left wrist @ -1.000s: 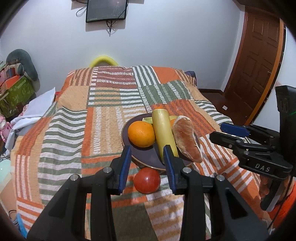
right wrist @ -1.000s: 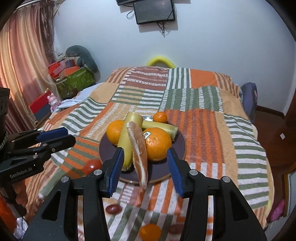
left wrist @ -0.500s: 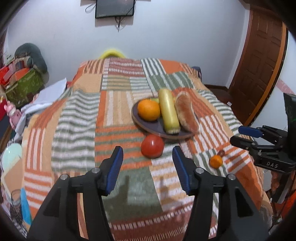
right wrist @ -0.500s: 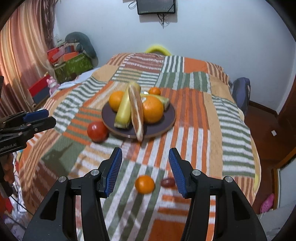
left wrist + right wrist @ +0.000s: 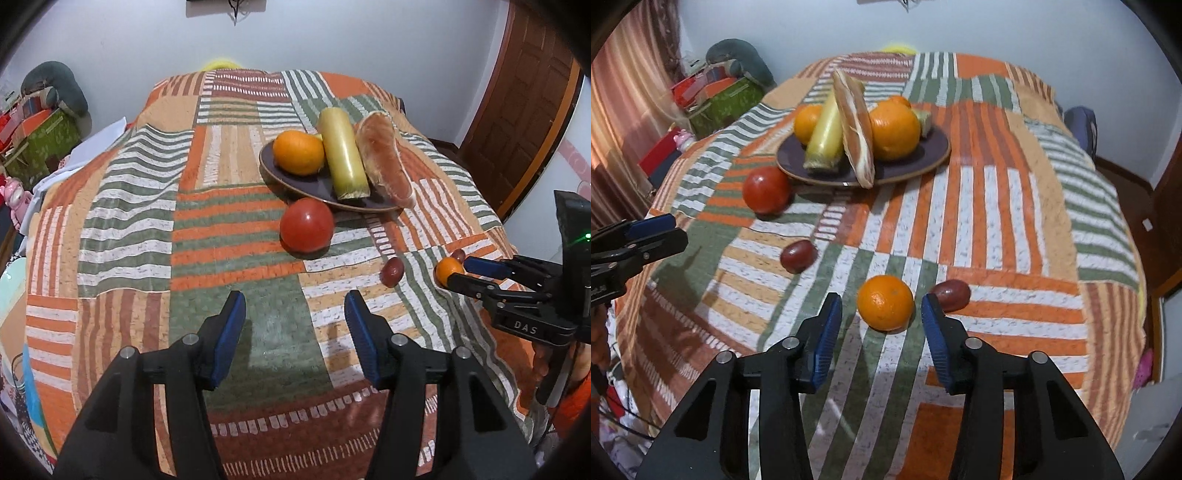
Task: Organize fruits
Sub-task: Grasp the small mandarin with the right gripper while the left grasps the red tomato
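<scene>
Mandarin (image 5: 885,302) lies between your right gripper (image 5: 881,315) pads, jaws just closing, not yet pressing. Centre it, squeeze gently. Left gripper (image 5: 295,323): half open, empty over quilt (image 5: 221,229). Beyond: tomato (image 5: 306,229), then plate (image 5: 934,147) awaiting fruit.

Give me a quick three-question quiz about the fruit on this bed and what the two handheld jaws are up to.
1. True or false: the red tomato lies on the dark plate.
2. Which fruit sits between the right gripper jaws? A) small orange B) tomato C) dark plum
3. Fill in: the left gripper has ____ between its jaws.

Key: 1 false, it rests on the quilt beside the plate. 2 A; the jaws have just been closing but do not yet touch it. 3 nothing.
</scene>
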{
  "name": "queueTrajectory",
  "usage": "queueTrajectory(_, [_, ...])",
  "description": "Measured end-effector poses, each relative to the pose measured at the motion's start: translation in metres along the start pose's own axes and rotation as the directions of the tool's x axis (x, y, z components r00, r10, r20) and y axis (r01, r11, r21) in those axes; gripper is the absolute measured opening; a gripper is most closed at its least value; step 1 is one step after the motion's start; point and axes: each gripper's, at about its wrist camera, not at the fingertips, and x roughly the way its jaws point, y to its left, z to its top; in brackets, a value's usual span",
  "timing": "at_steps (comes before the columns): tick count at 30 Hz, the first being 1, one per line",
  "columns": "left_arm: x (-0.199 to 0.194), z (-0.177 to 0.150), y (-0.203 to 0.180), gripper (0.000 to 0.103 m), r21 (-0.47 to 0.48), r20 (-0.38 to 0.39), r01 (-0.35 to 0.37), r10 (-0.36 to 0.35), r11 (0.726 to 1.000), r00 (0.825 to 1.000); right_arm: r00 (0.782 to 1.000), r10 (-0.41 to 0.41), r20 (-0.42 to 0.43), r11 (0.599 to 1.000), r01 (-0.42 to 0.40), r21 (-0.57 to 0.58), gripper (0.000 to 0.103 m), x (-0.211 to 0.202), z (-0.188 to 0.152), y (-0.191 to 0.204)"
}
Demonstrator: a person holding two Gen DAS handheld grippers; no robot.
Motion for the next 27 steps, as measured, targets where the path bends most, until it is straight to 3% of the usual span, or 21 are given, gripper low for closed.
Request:
queueTrajectory(4, [0.011,0.002,0.001,0.056,0.004,-0.017,0.007,-0.007,1.000,1.000,1.000,0.010,-0.002,1.000,-0.010,0.024,0.032,0.006,-0.004,-0.004])
queueTrajectory(12, [0.028,0.018,0.001,0.060,0.001,-0.031,0.021,-0.021,1.000,0.999,0.999,0.024,0.041,1.000,-0.024,0.019,0.031,-0.006,0.001,-0.004])
queueTrajectory(27, [0.080,0.051,-0.006,0.060,-0.013,-0.071,0.064,-0.065,0.998,0.995,0.994,0.045,0.096,0.999,-0.047,0.021,0.031,-0.007,0.024,-0.010])
